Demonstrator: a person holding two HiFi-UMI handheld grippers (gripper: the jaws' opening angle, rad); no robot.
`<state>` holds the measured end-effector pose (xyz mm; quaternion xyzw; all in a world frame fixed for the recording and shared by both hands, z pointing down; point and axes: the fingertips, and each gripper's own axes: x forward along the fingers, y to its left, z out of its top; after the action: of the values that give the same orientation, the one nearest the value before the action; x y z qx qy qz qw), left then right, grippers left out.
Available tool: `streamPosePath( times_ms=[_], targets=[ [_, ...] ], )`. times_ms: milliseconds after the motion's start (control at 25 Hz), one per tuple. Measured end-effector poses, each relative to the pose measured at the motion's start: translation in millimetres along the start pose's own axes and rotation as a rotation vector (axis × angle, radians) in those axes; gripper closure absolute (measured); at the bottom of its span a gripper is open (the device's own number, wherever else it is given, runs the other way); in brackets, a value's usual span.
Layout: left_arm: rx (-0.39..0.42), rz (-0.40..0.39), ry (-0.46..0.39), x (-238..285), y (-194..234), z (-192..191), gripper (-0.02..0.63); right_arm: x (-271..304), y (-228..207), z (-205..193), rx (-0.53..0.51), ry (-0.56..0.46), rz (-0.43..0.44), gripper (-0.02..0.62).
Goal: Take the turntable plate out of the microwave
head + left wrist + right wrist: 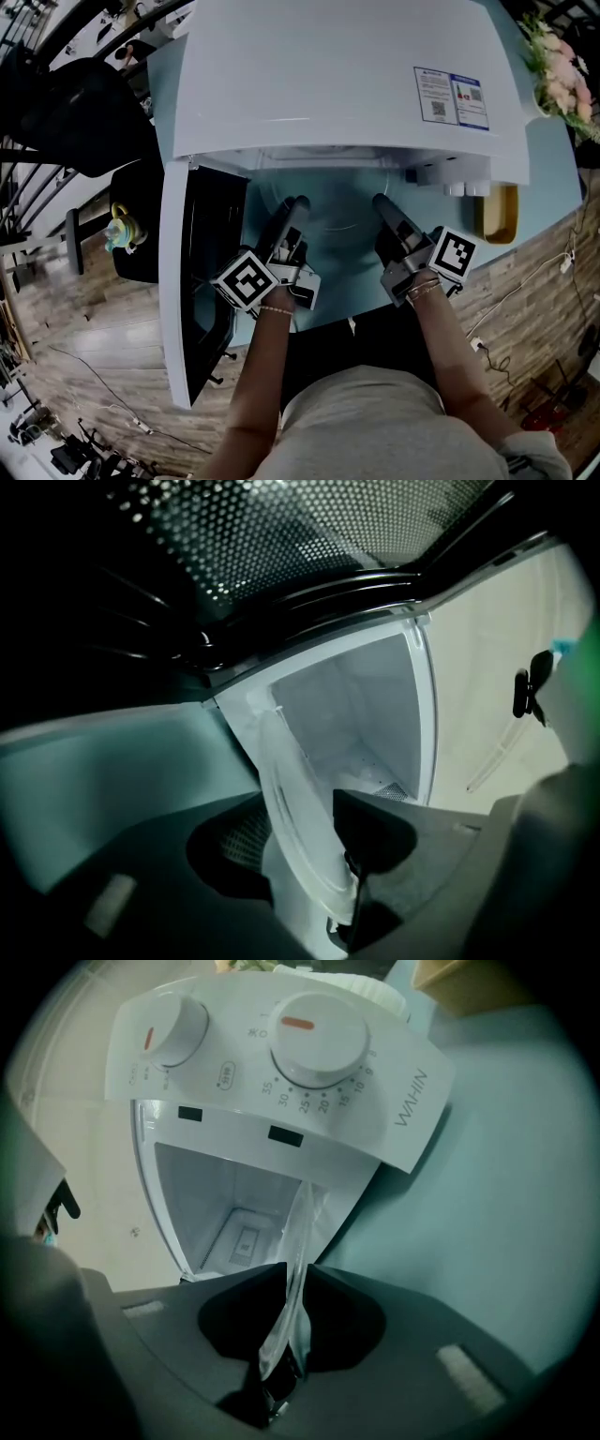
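**Plate held at the microwave's mouth, a gripper on each side**

In the head view I see the plate [330, 211] lying flat, face up, just at the front of the microwave [347, 84]. Its width runs across the opening, from the left gripper [298, 204] to the right gripper [382, 201]. The glass is faint there, little more than arcs over the table [553, 159].

The left gripper view shows my left gripper [305, 841] with its jaws clamped on the plate's rim [295, 808], which curves away toward the cavity [366, 714]. The open door [309, 527], left of the microwave, fills the top of that view with its mesh.

In the right gripper view my right gripper [292, 1321] pinches the opposite rim. Here the plate [298, 1241] shows edge-on, a thin sliver pointing into the microwave. Only this view shows the two dials [319, 1026] on the panel.
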<state>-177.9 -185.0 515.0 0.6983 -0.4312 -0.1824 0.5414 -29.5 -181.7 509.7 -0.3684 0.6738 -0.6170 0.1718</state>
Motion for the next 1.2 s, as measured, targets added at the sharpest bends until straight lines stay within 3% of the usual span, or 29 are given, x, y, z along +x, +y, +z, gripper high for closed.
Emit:
streamPosePath(
  times_ms=[200,400,800,960,1120,1200],
  targets=[
    [0.017,0.018,-0.003,6,3,5,0.408,-5,2,-5,-0.008,0.015,0.003,0.512],
    [0.015,-0.026,-0.013,15,-2,9,0.416,-11,3,-13,-0.008,0.037,0.004,0.512],
    [0.025,-0.022,-0.027,19,3,12,0.488,-20,3,-27,-0.015,0.051,-0.001,0.511],
    [0.023,-0.025,-0.021,19,4,9,0.497,-22,-1,-28,-0.048,0.040,-0.020,0.505],
    [0.024,0.035,-0.001,11,11,7,0.506,-24,-3,-29,-0.098,0.028,-0.045,0.495],
    [-0.003,0.001,-0.011,11,8,4,0.509,-25,-6,-29,-0.121,0.018,-0.066,0.488]
  ],
)
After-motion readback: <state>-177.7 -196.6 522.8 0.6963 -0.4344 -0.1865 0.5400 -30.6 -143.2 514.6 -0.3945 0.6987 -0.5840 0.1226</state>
